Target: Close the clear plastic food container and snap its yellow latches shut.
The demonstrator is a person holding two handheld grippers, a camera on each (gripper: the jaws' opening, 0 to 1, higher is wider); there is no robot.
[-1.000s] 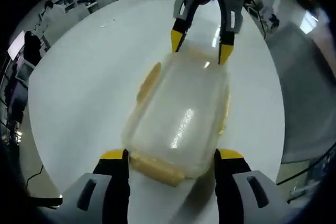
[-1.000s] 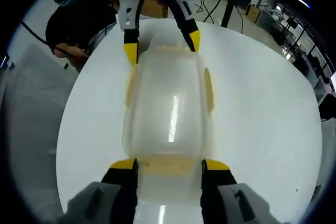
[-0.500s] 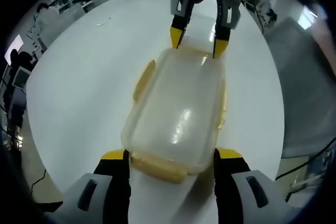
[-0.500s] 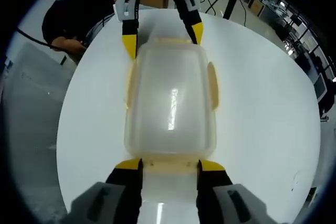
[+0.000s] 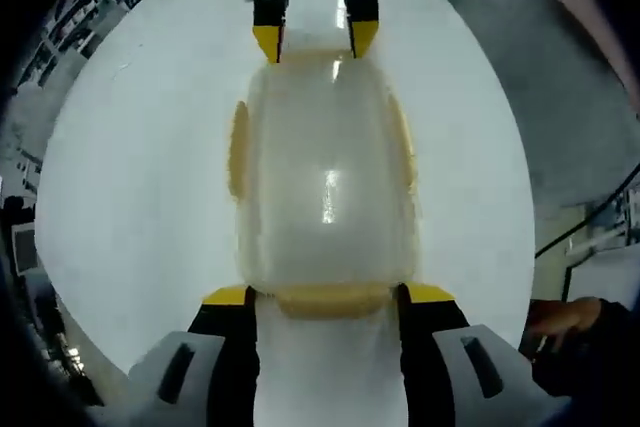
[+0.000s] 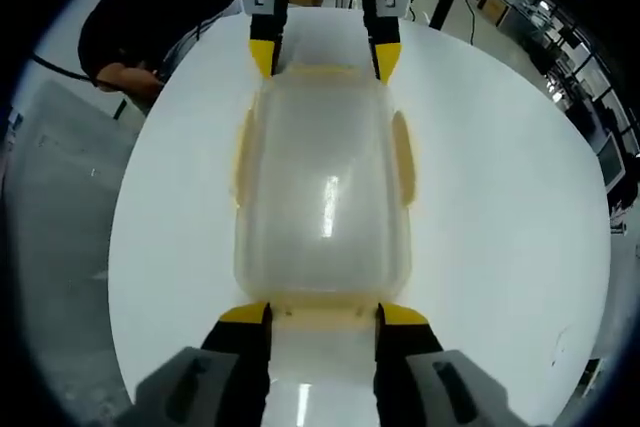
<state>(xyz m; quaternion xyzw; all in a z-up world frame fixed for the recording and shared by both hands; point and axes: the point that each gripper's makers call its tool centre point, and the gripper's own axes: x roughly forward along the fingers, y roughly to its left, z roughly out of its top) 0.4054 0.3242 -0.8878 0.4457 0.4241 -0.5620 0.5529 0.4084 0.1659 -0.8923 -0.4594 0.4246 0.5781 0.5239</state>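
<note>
The clear rectangular plastic food container [image 5: 325, 177] sat mid-frame on the round white counter [image 5: 130, 187]. I kept my left claw [image 5: 325, 296] and right claw [image 6: 322, 314] spread, straddling opposite yellow end latches [image 5: 330, 299], apparently to steady it and press them shut.

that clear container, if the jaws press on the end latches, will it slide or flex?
The container probably slides easily: it sits on a smooth, glossy white table and looks empty, so light. The lid likely flexes a little, being thin clear plastic. With the left gripper and right gripper at opposite ends, pushing inward should brace it.
</note>
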